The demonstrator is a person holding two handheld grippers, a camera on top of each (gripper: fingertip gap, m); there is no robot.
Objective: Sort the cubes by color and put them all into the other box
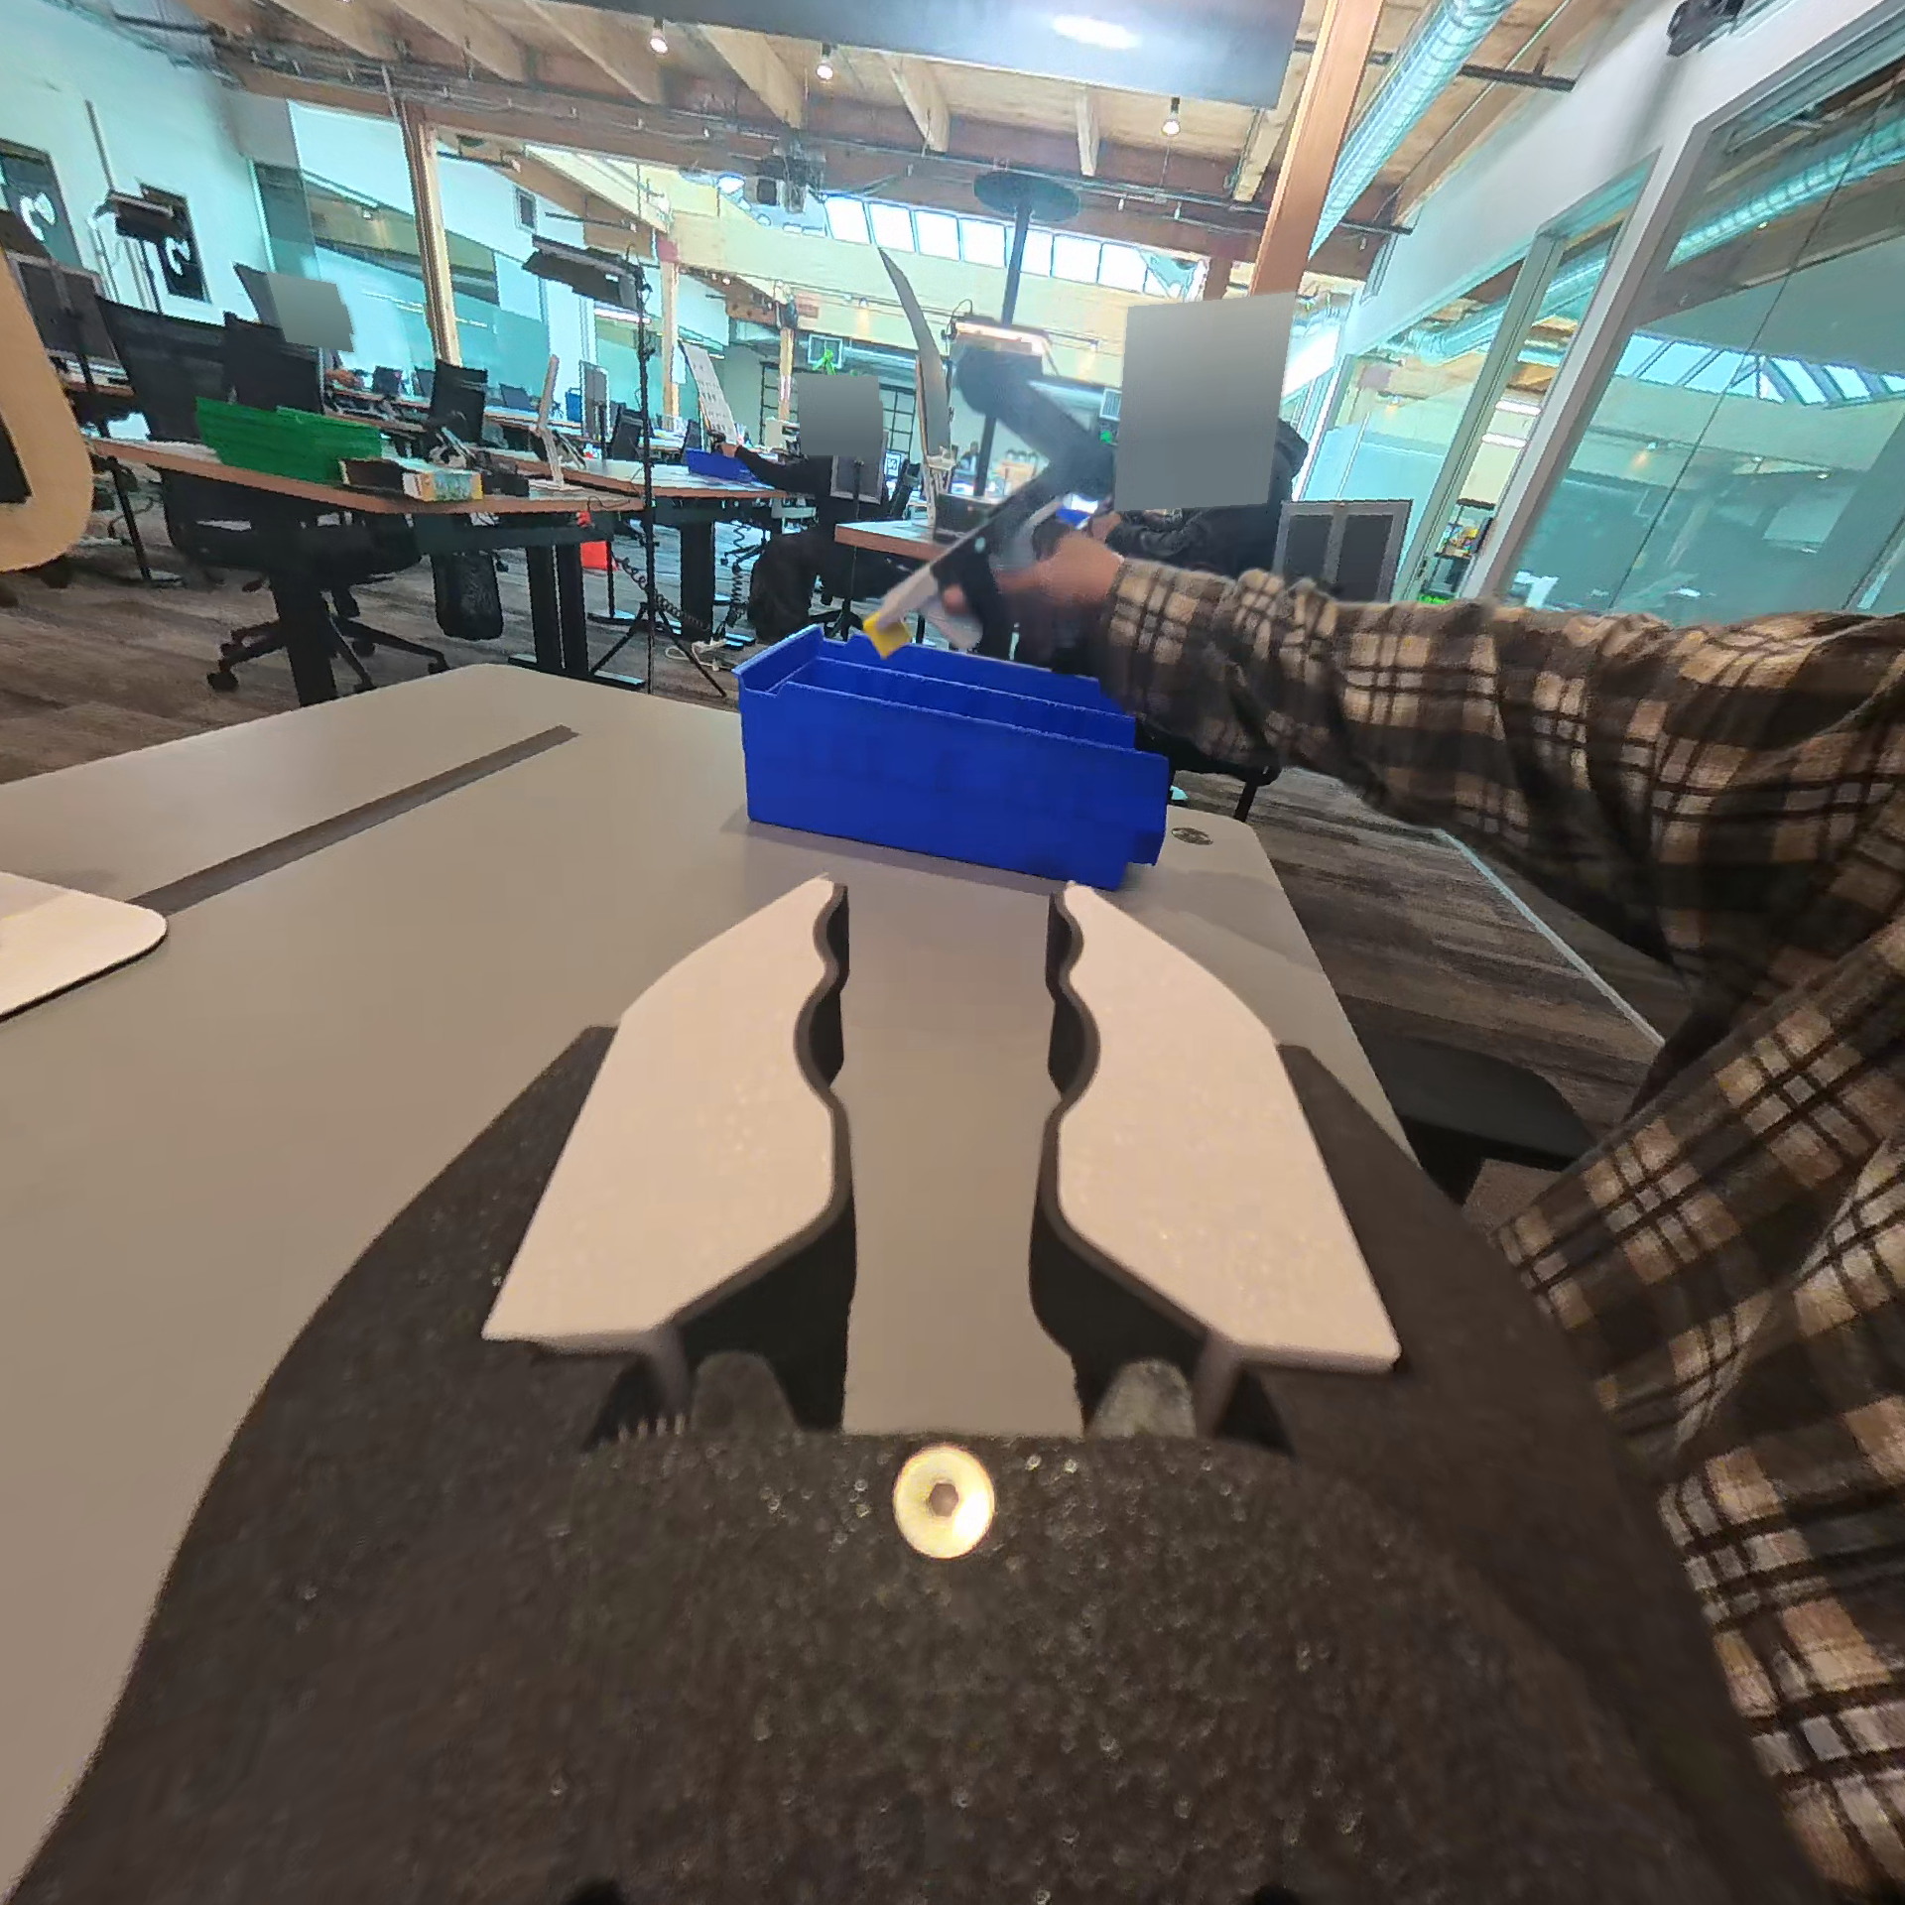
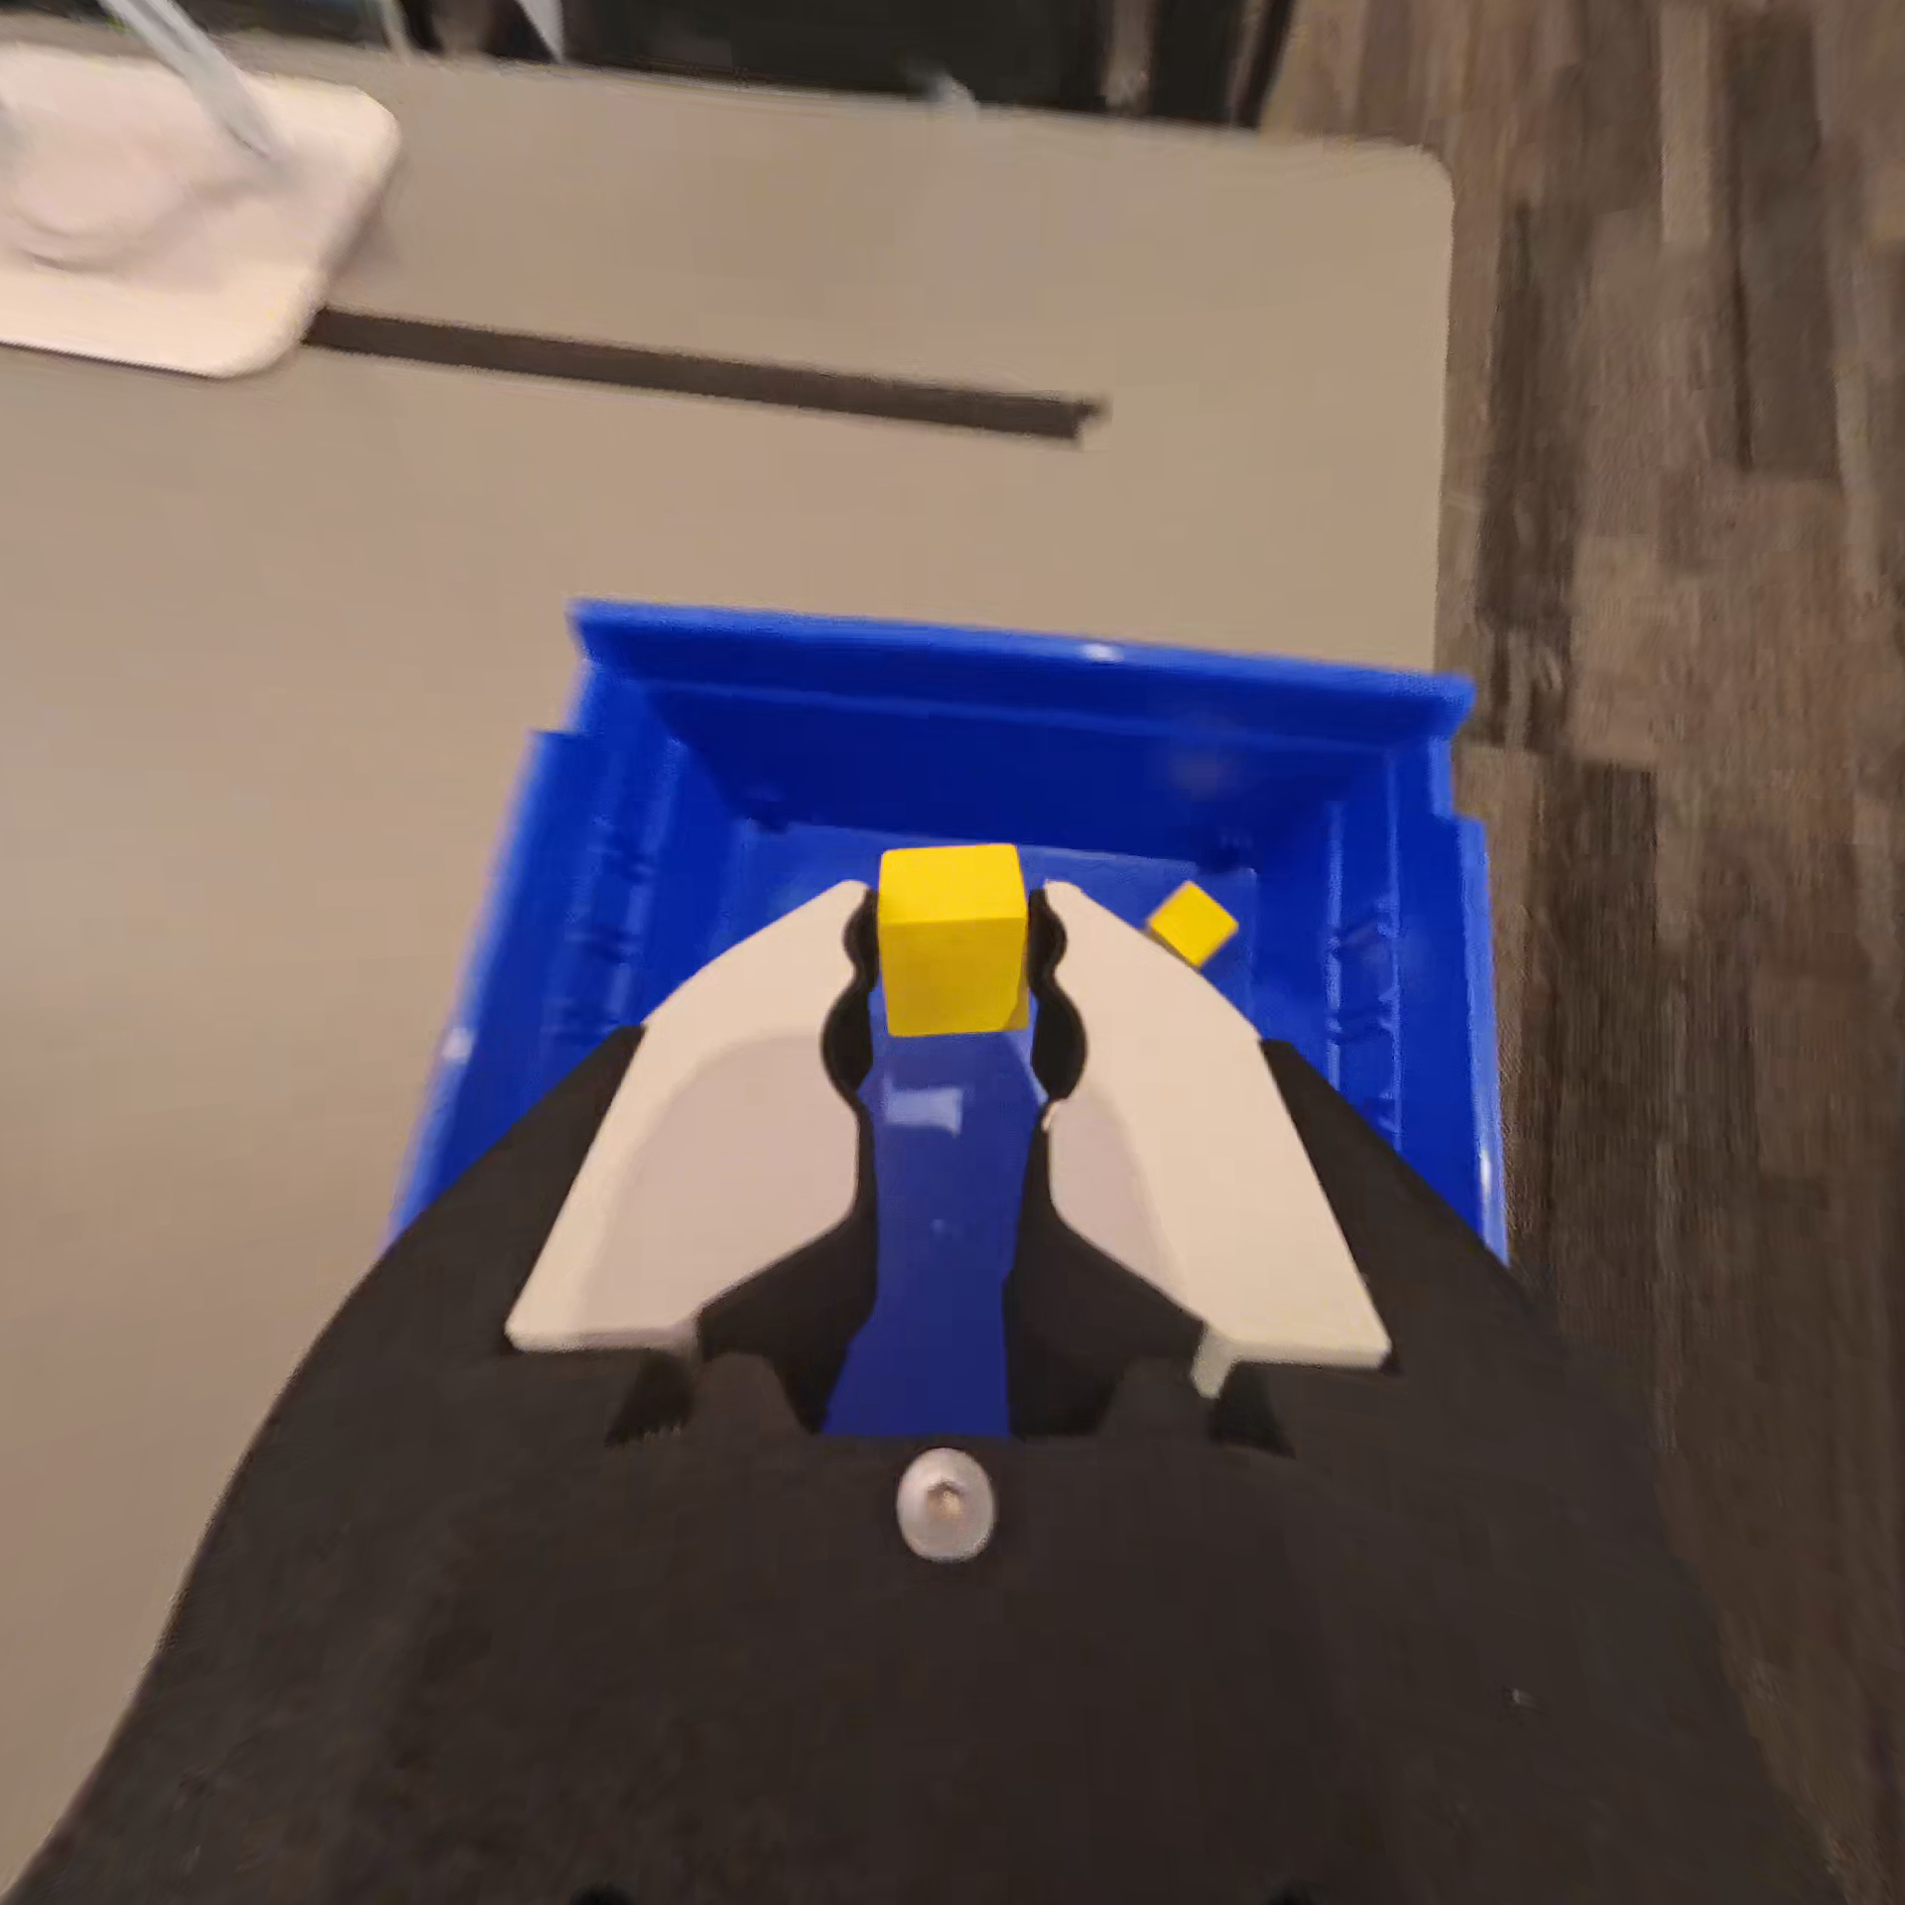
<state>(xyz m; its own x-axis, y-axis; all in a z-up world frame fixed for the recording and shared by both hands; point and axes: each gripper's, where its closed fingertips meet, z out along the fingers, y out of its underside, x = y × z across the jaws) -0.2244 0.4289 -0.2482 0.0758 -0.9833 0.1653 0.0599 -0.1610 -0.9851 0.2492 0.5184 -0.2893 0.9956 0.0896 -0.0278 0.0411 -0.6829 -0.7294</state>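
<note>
My right gripper [image 2: 950, 907] is shut on a yellow cube [image 2: 950, 940] and holds it above the open blue box [image 2: 1010, 660]. A second yellow cube [image 2: 1193, 922] lies on the box floor to the right of it. In the left wrist view the blue box [image 1: 948, 778] stands at the table's far right corner, and the right gripper [image 1: 889, 631] hovers over its far side with the yellow cube [image 1: 887, 637] at its tip. My left gripper [image 1: 946, 907] is open and empty, low over the table just short of the box.
The grey table [image 1: 309, 1031] has a dark slot [image 1: 361, 814] across it and a white flat pad [image 1: 62, 938] at the left. The table's right edge [image 2: 1443, 464] drops to wood flooring. A plaid sleeve [image 1: 1546, 773] reaches across on the right.
</note>
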